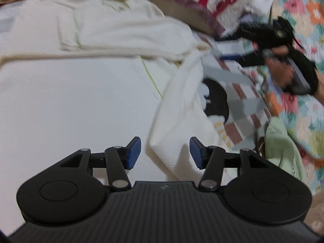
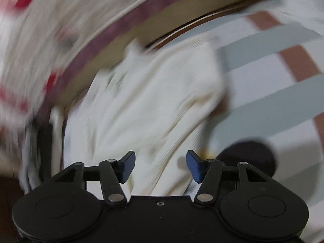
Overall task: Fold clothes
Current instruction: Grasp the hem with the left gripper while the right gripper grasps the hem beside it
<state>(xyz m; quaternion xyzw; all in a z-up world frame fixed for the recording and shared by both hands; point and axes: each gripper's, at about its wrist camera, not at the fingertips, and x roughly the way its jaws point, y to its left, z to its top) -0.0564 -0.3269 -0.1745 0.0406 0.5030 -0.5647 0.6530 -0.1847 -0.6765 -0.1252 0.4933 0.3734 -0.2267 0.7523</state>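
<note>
Both sets of tongs stood apart and empty: left gripper (image 1: 165,152), right gripper (image 2: 160,166). Cream garment (image 1: 113,30) lay rumpled upper left; its corner at lower centre wanted a square pinch before folding.

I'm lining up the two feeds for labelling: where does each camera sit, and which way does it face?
Left wrist: on the left gripper, facing down at the white garment; its open fingers show, plus the hand holding the right gripper.
Right wrist: on the right gripper, facing down at the cream garment, blurred; only its open fingers show.
Shared: cream garment, checked bedding.
</note>
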